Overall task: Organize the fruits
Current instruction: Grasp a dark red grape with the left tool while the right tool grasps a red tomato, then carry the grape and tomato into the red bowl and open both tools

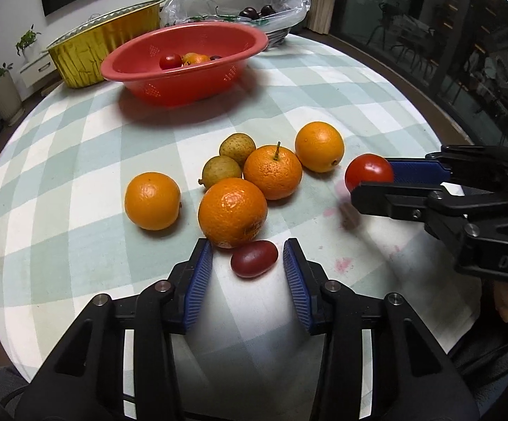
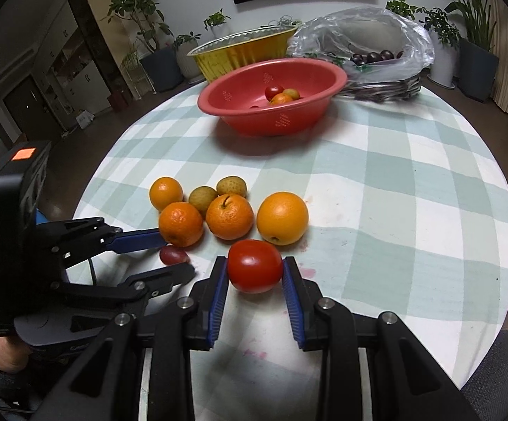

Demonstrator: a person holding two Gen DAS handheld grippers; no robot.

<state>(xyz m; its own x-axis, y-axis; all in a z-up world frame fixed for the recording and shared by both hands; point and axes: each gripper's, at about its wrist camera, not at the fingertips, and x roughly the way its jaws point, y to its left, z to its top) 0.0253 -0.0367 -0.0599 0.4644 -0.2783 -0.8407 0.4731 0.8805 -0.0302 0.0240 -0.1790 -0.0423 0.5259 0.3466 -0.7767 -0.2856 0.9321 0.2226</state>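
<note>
Between the right gripper's (image 2: 255, 269) clamping pads sits a tomato (image 2: 255, 266) (left gripper (image 1: 248, 258) spread).

Black hand-held gripper (image 2: 254, 273), ribbed blue pads (image 2: 217, 301)

Even overhead indoor light, soft shadow under the red colander (image 1: 183, 66), heavy fisheye bending and dark vignette at edges, slight motion blur near the tomato (image 1: 368, 172).
</note>
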